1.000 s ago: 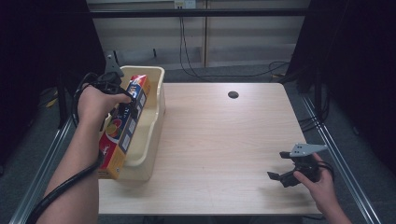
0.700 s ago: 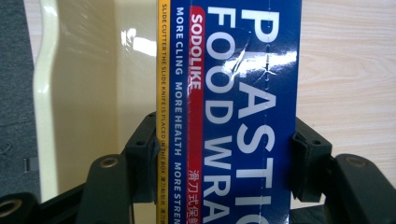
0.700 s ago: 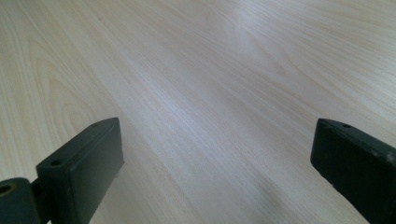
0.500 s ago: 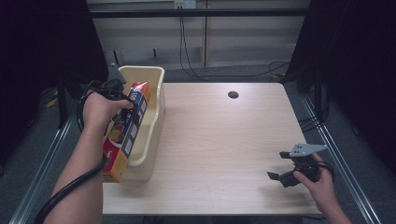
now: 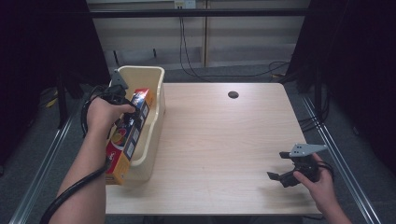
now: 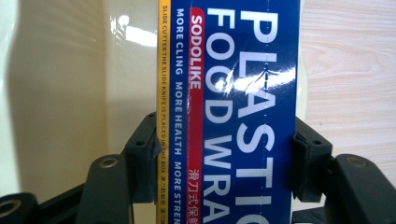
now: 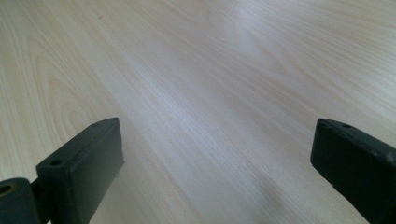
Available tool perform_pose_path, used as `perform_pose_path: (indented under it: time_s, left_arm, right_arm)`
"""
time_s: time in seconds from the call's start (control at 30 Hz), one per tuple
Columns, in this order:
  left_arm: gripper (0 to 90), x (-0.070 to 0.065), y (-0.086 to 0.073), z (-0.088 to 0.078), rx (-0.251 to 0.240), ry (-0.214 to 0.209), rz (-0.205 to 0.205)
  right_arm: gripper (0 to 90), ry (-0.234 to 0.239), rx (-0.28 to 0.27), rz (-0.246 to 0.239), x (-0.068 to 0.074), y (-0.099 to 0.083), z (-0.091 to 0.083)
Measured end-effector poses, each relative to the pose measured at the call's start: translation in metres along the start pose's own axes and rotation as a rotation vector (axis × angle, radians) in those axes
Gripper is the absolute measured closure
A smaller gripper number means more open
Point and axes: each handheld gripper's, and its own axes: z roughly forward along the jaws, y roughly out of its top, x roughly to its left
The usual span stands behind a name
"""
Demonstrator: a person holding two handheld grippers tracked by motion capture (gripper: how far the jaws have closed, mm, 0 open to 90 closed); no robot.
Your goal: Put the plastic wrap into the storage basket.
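Left gripper jaws clamped on plastic wrap box, one pad each side. Box long, blue, white letters, orange end, tilted; far end in cream bin at left edge of worktop, near end sticks out. Best: lower slow, keep box straight, let go once flat inside. Right gripper jaws apart, nothing between, low over worktop.
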Motion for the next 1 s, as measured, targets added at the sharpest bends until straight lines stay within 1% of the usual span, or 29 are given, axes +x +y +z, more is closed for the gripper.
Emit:
perform_pose_path:
  time_s: [0.03,0.13,0.3,0.33,0.37,0.43,0.47,0.53,0.57,0.6,0.67,0.73,0.77,0.83,0.87,0.9,0.93,0.97,1.0]
  left_arm:
    - [40.1,0.0,0.0,0.001,0.002,0.007,0.002]
    - [40.1,0.001,0.0,0.003,0.004,0.002,-0.007]
    - [40.0,0.001,0.002,0.009,0.012,0.003,-0.004]
    - [40.0,0.0,0.002,0.011,0.01,0.012,-0.004]
    - [40.0,0.001,0.003,0.011,0.016,0.006,-0.004]
    - [39.9,0.001,0.003,0.012,0.022,0.008,-0.006]
    - [40.0,0.0,0.003,0.013,0.023,0.008,-0.014]
    - [39.9,0.001,0.004,0.014,0.029,0.011,-0.007]
    - [39.9,0.0,0.004,0.016,0.022,0.015,-0.014]
    - [39.9,0.0,0.003,0.017,0.017,0.021,-0.011]
    - [39.9,-0.001,0.004,0.017,0.034,0.012,-0.007]
    - [39.9,-0.001,0.004,0.019,0.029,0.014,-0.013]
    - [39.8,-0.001,0.005,0.019,0.033,0.011,-0.009]
    - [39.8,-0.001,0.005,0.022,0.036,0.012,-0.013]
    - [39.7,-0.001,0.005,0.023,0.035,0.017,-0.011]
    - [39.8,-0.001,0.005,0.024,0.035,0.012,-0.012]
    - [39.8,-0.002,0.005,0.026,0.037,0.015,-0.014]
    - [39.8,-0.002,0.005,0.026,0.045,0.006,-0.009]
    - [39.8,-0.002,0.005,0.028,0.041,0.006,-0.012]
  right_arm:
    - [2.3,-0.004,0.001,0.001,0.0,0.0,0.0]
    - [2.3,-0.002,0.003,-0.003,0.0,0.0,0.001]
    - [2.3,0.002,0.001,-0.005,0.001,0.0,0.001]
    - [2.3,-0.001,0.0,-0.006,0.001,0.0,0.001]
    - [2.3,-0.004,0.005,-0.005,0.001,0.0,0.001]
    - [2.3,-0.004,0.004,-0.008,0.001,0.0,0.002]
    - [2.3,-0.002,0.002,-0.005,0.001,0.0,0.002]
    - [2.3,-0.001,0.001,-0.005,0.001,0.0,0.002]
    - [2.3,-0.002,0.002,-0.005,0.001,0.0,0.002]
    - [2.3,-0.002,0.002,-0.005,0.001,0.0,0.002]
    - [2.3,-0.002,0.002,-0.006,0.001,0.0,0.002]
    - [2.3,0.001,0.002,-0.007,0.001,0.0,0.002]
    - [2.3,0.0,0.001,-0.008,0.001,0.0,0.002]
    - [2.3,0.003,0.004,-0.005,0.001,0.0,0.002]
    - [2.3,0.0,0.006,-0.004,0.001,0.0,0.002]
    - [2.3,0.009,0.007,-0.001,0.002,0.0,0.002]
    - [2.3,0.008,0.006,-0.004,0.002,0.0,0.002]
    - [2.3,0.011,0.005,-0.001,0.002,0.0,0.002]
    - [2.3,0.016,0.002,-0.001,0.002,0.0,0.002]
